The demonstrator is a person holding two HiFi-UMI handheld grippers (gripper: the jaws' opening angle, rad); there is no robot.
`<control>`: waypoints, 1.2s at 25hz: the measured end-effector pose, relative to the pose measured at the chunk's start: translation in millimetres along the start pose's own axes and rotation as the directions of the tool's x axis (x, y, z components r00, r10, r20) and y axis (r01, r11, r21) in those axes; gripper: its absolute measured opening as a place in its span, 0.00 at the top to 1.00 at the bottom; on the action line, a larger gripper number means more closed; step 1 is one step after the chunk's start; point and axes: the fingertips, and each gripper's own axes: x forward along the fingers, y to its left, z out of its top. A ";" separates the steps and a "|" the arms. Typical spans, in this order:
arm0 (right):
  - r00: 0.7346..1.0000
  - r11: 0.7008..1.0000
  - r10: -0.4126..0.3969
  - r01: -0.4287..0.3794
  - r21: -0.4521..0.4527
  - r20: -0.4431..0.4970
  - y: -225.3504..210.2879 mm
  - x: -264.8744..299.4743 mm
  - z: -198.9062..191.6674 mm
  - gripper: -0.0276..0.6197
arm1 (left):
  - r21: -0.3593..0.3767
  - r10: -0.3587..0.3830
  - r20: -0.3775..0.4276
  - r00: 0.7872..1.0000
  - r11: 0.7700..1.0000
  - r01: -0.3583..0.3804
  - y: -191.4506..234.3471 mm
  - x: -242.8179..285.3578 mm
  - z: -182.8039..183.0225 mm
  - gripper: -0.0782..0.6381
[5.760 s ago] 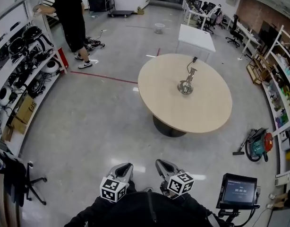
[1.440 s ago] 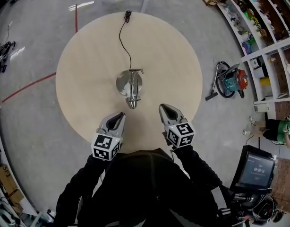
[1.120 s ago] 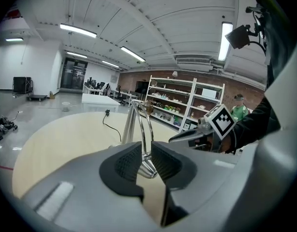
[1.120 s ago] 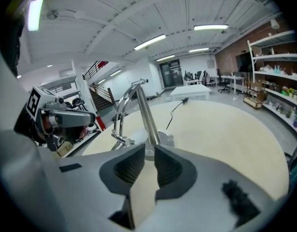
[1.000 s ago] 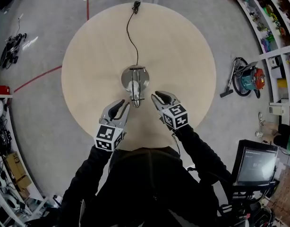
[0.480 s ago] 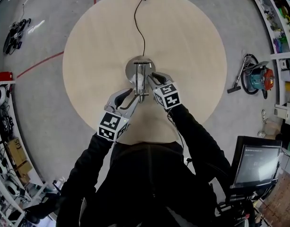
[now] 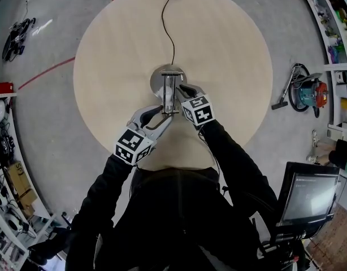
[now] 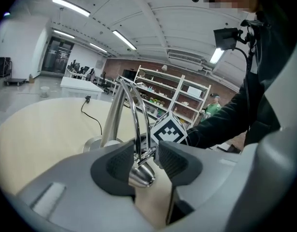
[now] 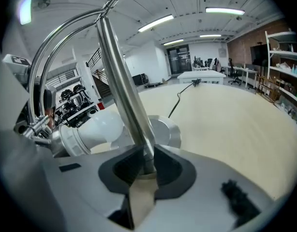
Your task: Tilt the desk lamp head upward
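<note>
A chrome desk lamp stands mid-table on a round base [image 7: 160, 78], its head [image 7: 169, 108] bent down toward me. My right gripper [image 7: 182, 89] is shut on the upright stem [image 9: 122, 81]; both pads press the stem low down [image 9: 144, 166]. The white bulb [image 9: 93, 132] hangs to the left of it. My left gripper [image 7: 162, 115] has the chrome end of the lamp head [image 8: 141, 174] between its jaws [image 8: 147, 161]. Those jaws have just been opening and stand wide, with the pads off the head. Thin chrome rods [image 8: 134, 115] rise from the head.
The round wooden table [image 7: 230, 49] carries only the lamp and its black cord [image 7: 168, 21], which runs to the far edge. A vacuum cleaner [image 7: 306, 92] lies on the floor at right, a monitor [image 7: 306, 193] stands near right, and shelves [image 7: 1, 168] line the left.
The person walked up to the table and both grippers reached the lamp. In the last half second the left jaws spread wider round the lamp head; the right gripper stayed on the stem.
</note>
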 end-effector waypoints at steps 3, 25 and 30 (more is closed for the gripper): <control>1.000 1.000 0.016 -0.016 0.005 0.007 6.7 -0.4 1.2 0.86 | 0.035 -0.024 -0.032 0.999 0.999 0.025 -3.4 1.1 -7.6 0.64; 0.999 0.999 0.040 -0.040 -0.006 -0.032 -0.8 6.1 -2.2 0.88 | 0.068 -0.064 -0.106 0.992 0.995 0.072 -1.8 11.2 -23.8 0.70; 0.999 1.000 0.022 -0.022 -0.002 -0.045 -3.3 6.6 -2.3 0.89 | 0.054 -0.073 -0.093 0.993 0.995 0.079 -7.0 4.8 -18.8 0.71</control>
